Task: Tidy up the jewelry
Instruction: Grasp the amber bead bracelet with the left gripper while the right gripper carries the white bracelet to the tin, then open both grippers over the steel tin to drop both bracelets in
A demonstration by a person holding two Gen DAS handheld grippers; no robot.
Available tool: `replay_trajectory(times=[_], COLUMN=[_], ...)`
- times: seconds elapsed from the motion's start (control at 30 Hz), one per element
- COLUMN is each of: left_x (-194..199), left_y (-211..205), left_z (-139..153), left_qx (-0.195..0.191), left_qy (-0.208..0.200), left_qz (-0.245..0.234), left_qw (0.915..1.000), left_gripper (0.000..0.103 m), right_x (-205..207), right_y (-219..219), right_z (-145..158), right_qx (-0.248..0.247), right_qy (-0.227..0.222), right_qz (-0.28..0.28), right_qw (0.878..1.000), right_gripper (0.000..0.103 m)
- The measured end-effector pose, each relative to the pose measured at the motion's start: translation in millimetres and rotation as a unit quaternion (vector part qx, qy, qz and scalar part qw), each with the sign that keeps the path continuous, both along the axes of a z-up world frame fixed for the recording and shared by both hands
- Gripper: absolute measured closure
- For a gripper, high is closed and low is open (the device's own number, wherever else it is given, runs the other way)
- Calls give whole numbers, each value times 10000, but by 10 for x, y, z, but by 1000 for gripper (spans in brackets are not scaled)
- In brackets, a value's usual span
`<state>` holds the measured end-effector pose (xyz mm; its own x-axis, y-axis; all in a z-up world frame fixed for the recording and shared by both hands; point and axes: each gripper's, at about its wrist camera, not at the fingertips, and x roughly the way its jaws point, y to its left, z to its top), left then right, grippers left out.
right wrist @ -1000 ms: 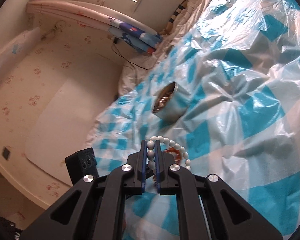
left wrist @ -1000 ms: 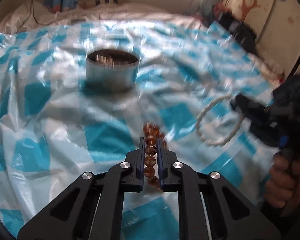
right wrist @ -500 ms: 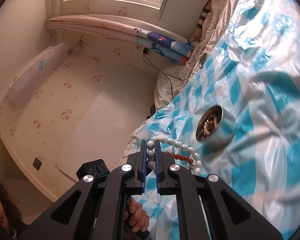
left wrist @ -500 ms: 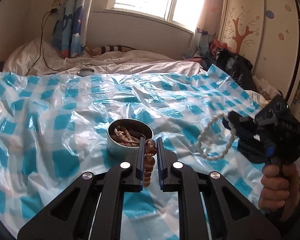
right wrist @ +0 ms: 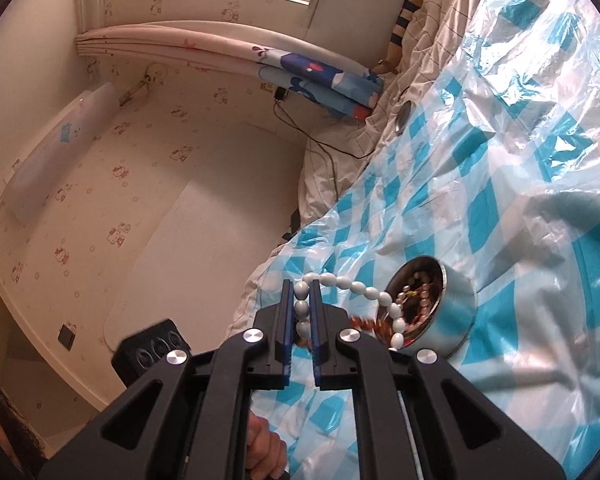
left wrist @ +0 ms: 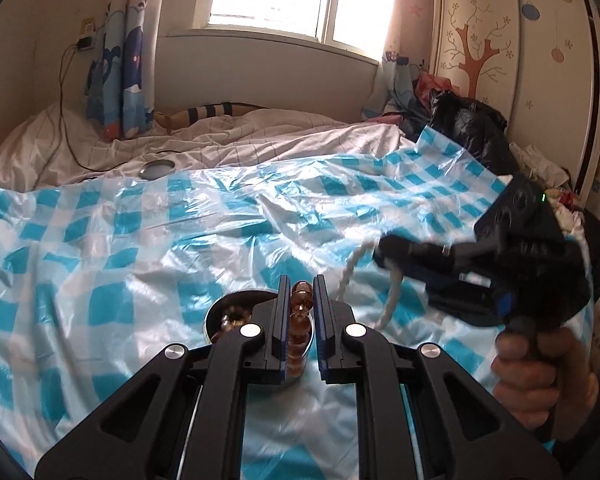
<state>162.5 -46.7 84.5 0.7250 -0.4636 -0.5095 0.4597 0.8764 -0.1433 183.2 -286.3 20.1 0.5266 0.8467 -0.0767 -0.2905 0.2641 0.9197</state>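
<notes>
Left gripper (left wrist: 301,304): clamped on a strand of round amber beads (left wrist: 299,330), above the round metal tin (left wrist: 236,316).
Right gripper (right wrist: 301,308): pinching a loop of oval white beads (right wrist: 364,292) beside the tin.
Setting: blue-and-white checked plastic sheet (left wrist: 148,248) over a bed.

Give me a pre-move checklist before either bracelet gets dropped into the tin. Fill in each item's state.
1. Left gripper shut on the amber bead bracelet: ok.
2. Right gripper shut on the white bead bracelet: ok.
3. Round metal tin open and upright on the blue checked plastic sheet: ok; its lid lies far off on the bedsheet.
4. Room in the tin: cannot tell; jewelry already lies inside.
5. Amber bracelet over the tin's mouth: cannot tell; the left wrist view shows it in front of the tin, height unclear.
6. The two bracelets clear of each other: cannot tell; they overlap in the right wrist view.
</notes>
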Motion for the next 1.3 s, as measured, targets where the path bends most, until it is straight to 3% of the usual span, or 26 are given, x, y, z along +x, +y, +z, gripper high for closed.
replay_trajectory(times=[0.3,0.43,0.57,0.6,0.67,0.73,0.87,1.07,1.13,1.17,1.3], left_x=[346,455,639,685,709,706,681,614,595,586,550], left_y=[98,93,67,78,126,160,250,339,363,380,514], left_z=[-105,-208,-467,-545,-589,-570,-484,-351,-321,-310,-293], left_qx=[-748,-682,-322,-242,-232,-167,-295,-512,-558,-583,-726], left_qy=[487,644,1183,1357,1440,1429,1384,1342,1338,1340,1396], left_qz=[-70,81,300,375,456,547,646,683,685,700,840], left_qw=[9960,9956,9920,9897,9883,9881,9878,9873,9871,9868,9840], left_gripper=[93,93,93,93,91,89,68,61,56,54,47], right_x=[170,190,201,209,239,263,238,185,161,159,164], right_y=[21,21,45,76,150,245,524,849,903,888,672], right_z=[-53,-55,-24,-47,-142,-214,-297,-416,-443,-448,-298], right_qx=[-35,-184,-1141,-1463,-1633,-1824,-2640,-3683,-3926,-3904,-3393], right_qy=[59,122,266,390,649,806,813,469,334,351,347], right_qz=[-1,-12,-195,-198,-32,228,850,995,977,969,757], right_qw=[10000,9998,9929,9883,9844,9797,9573,9232,9139,9148,9370], right_gripper=[94,94,91,78,61,61,60,60,71,92,95])
